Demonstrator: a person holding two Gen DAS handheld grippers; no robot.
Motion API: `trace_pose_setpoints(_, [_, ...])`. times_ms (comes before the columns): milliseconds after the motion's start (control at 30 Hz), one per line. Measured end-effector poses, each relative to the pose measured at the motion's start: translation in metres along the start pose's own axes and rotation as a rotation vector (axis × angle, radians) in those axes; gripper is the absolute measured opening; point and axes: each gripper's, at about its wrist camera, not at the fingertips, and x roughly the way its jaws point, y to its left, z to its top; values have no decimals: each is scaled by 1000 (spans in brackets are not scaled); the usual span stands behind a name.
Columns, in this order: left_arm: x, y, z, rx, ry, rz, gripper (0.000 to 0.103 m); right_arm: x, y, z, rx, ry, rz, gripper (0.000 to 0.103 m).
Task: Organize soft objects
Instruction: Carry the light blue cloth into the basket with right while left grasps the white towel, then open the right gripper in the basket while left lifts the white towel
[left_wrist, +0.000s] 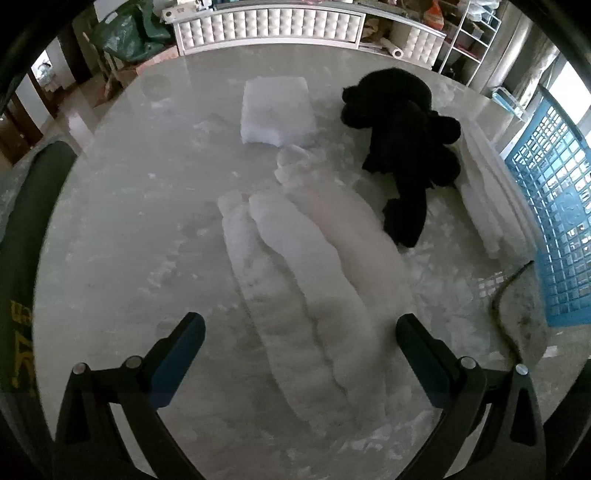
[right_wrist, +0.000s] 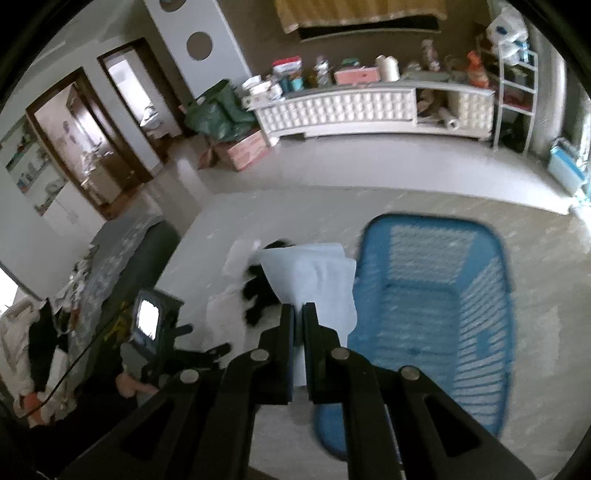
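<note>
In the left wrist view a long white fluffy plush (left_wrist: 314, 280) lies on the marble table (left_wrist: 129, 221), running away from my open, empty left gripper (left_wrist: 300, 334). Behind it are a folded white towel (left_wrist: 275, 110) and a black plush toy (left_wrist: 406, 147). More folded white cloth (left_wrist: 491, 199) lies beside the blue plastic basket (left_wrist: 554, 229). In the right wrist view my right gripper (right_wrist: 298, 308) is shut on a folded white cloth (right_wrist: 314, 280), held up above the table next to the blue basket (right_wrist: 436, 314). The black plush (right_wrist: 262, 291) shows below it.
A dark cable (left_wrist: 506, 314) lies on the table near the basket. A dark chair (left_wrist: 26, 221) stands at the table's left edge. A white cabinet (right_wrist: 369, 107) with clutter lines the far wall. The left gripper's body (right_wrist: 151, 325) shows at lower left.
</note>
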Motion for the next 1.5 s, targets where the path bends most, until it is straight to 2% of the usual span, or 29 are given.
trace_pose_setpoints(200, [5, -12, 0, 29, -18, 25, 103, -11, -27, -1, 11, -11, -111, 5])
trace_pose_setpoints(300, [6, -15, 0, 29, -18, 28, 103, -7, -40, -7, 23, 20, -160, 5])
trace_pose_setpoints(433, [9, -19, 3, 24, -8, 34, 103, 18, -51, -22, 6, 92, -220, 5])
trace_pose_setpoints(600, [6, -16, 6, 19, 1, 36, 103, 57, -68, -41, 25, 196, -218, 5])
trace_pose_setpoints(767, [4, -15, 0, 14, -37, 39, 103, 90, -65, -61, 23, 282, -218, 5])
trace_pose_setpoints(967, [7, -17, -3, 26, -45, 31, 103, 118, -55, -76, -13, 383, -234, 5])
trace_pose_setpoints(1233, [0, -19, -10, 64, -77, 2, 83, 135, -56, -85, -9, 426, -216, 5])
trace_pose_setpoints(1333, [-2, -23, -10, 81, -77, -13, 67, 140, -53, -87, -9, 428, -204, 5])
trace_pose_setpoints(1367, [-4, -24, -10, 83, -84, -23, 54, 141, -53, -88, -9, 429, -200, 7])
trace_pose_setpoints(1400, [-6, -24, -11, 79, -91, -32, 46, 142, -53, -88, -6, 426, -201, 8])
trace_pose_setpoints(1500, [-8, -26, -12, 74, -94, -50, 38, 145, -51, -88, -1, 428, -193, 15])
